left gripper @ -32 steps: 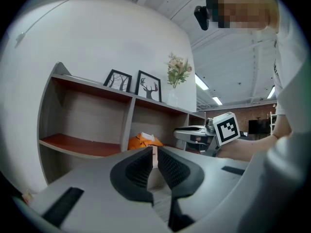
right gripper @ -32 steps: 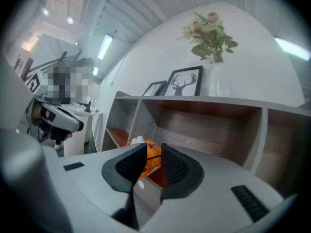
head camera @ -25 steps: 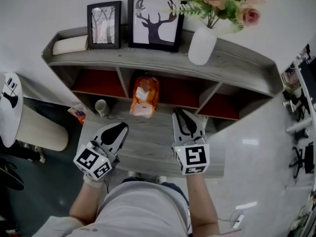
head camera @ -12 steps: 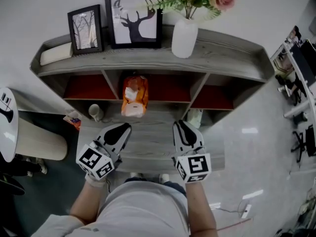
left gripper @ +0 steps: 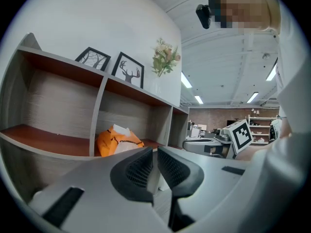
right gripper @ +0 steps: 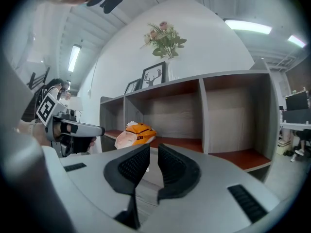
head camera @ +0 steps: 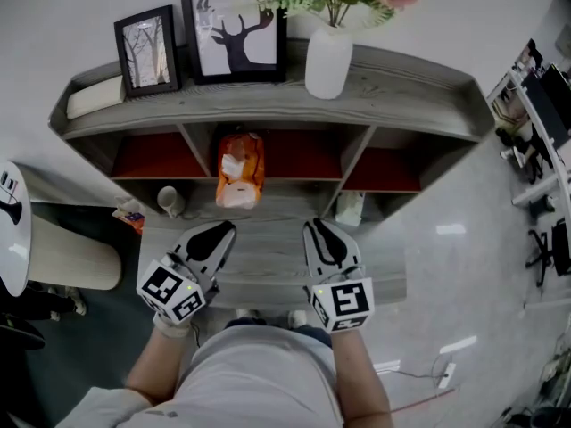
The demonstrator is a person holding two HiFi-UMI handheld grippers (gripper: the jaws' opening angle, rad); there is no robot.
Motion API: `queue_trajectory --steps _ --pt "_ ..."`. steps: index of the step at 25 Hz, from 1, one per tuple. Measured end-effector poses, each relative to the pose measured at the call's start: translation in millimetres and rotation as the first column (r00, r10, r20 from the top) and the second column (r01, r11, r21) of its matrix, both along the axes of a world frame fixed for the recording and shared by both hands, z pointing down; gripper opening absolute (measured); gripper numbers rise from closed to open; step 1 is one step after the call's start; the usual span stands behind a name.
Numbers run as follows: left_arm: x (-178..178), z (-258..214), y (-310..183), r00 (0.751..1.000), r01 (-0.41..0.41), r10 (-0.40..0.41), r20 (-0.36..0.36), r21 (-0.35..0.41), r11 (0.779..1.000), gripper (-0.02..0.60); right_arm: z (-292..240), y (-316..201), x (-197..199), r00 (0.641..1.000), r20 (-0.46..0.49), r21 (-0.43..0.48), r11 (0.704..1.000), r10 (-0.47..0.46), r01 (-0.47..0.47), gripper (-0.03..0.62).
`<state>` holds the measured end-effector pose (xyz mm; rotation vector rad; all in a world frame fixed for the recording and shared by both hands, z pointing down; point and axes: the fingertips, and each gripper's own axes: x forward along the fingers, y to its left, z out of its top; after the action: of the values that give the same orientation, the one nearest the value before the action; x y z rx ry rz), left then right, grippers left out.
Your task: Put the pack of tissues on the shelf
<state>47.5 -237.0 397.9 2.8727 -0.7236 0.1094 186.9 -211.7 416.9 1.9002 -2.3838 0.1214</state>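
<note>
The orange pack of tissues (head camera: 239, 169) lies in the middle compartment of the grey shelf unit (head camera: 268, 114), its white opening toward me. It also shows in the left gripper view (left gripper: 116, 141) and the right gripper view (right gripper: 136, 132). My left gripper (head camera: 226, 229) hovers over the lower board, short of the pack and slightly left of it. My right gripper (head camera: 313, 225) is level with it, to the pack's right. On both, the jaws stand almost together with nothing between them (left gripper: 155, 152) (right gripper: 153, 149).
On the top board stand two framed pictures (head camera: 145, 50) (head camera: 234, 36), a white vase of flowers (head camera: 327, 61) and a pale box (head camera: 94, 96). A cup (head camera: 169, 201) and a white packet (head camera: 350, 209) sit on the lower board. A round white table (head camera: 9, 230) is at the left.
The head view has swung, so the shelf sits further left in frame. The right gripper has drifted slightly left. The pack stays in its compartment.
</note>
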Motion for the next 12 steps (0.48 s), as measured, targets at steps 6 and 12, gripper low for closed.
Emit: queue_trajectory --steps 6,12 --pt "2.2 2.1 -0.7 1.000 -0.003 0.003 0.004 -0.001 1.000 0.041 4.4 1.0 -1.9 1.000 -0.011 -0.015 1.000 -0.006 0.006 0.060" --pt "5.2 2.5 -2.6 1.000 -0.007 0.007 0.006 0.002 1.000 0.041 1.6 -1.0 -4.2 1.000 -0.018 -0.005 1.000 -0.016 0.016 0.060"
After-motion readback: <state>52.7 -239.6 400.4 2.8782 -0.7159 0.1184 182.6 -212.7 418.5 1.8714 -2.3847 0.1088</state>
